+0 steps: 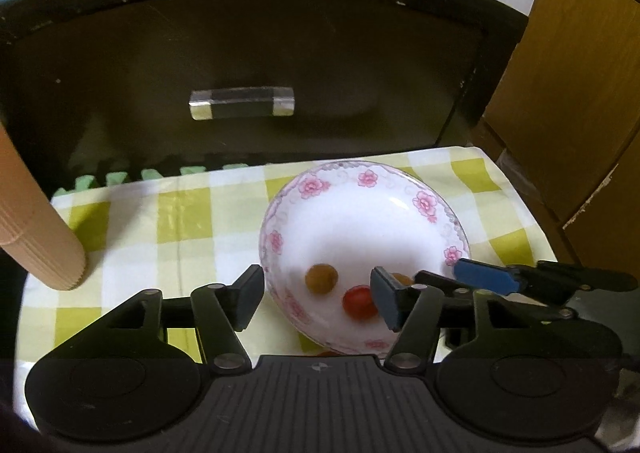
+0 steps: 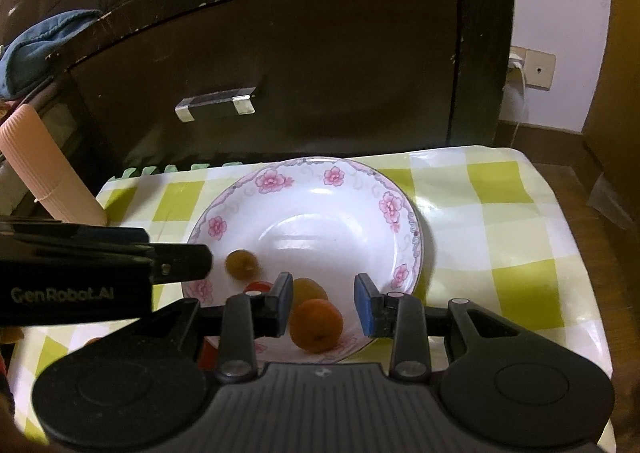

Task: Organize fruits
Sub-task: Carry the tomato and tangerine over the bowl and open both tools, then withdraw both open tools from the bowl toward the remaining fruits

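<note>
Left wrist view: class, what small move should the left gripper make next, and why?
Probably lift the left gripper up and back from the plate: its fingers stand open with nothing gripped, and the brownish fruit and red tomato already lie in the plate.

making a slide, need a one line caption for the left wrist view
Left gripper open above a floral plate holding a brown fruit and a red fruit on a checked cloth.

Both fisheye views bend straight lines and darken at the corners. The plate (image 2: 320, 189) glares white, the dark cabinet (image 2: 320, 53) stays dim, and the fruit looks softly blurred.
</note>
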